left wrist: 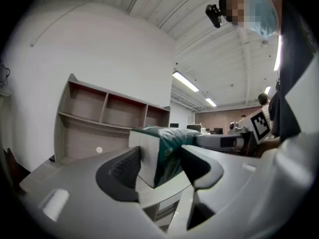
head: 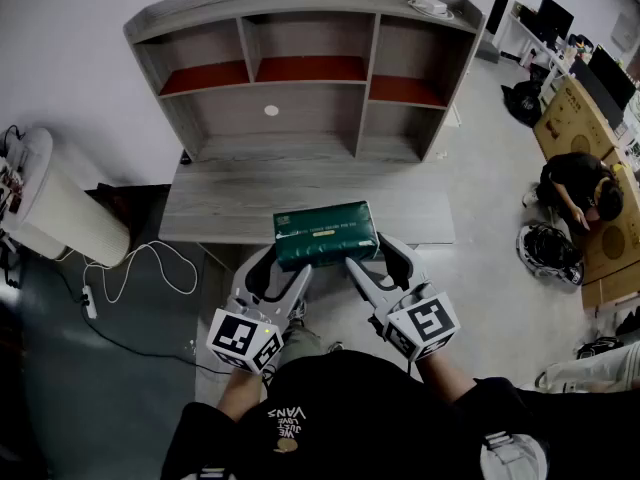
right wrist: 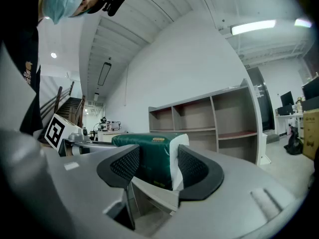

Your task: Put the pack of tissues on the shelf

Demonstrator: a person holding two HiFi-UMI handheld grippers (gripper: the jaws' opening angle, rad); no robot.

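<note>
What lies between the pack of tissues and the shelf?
Only bare desk top. The head view shows nothing on the stretch from the pack of tissues at the desk's front edge to the shelf at the back.

The head view looked steeply down from above the person onto the desk [head: 220, 208], with the shelf [head: 300, 108] at its far side. The 2 gripper views sat low and level, close behind their own jaws, facing the shelf from the left and the right. All 3 views shared the pack of tissues [head: 325, 233] and the shelf.
</note>
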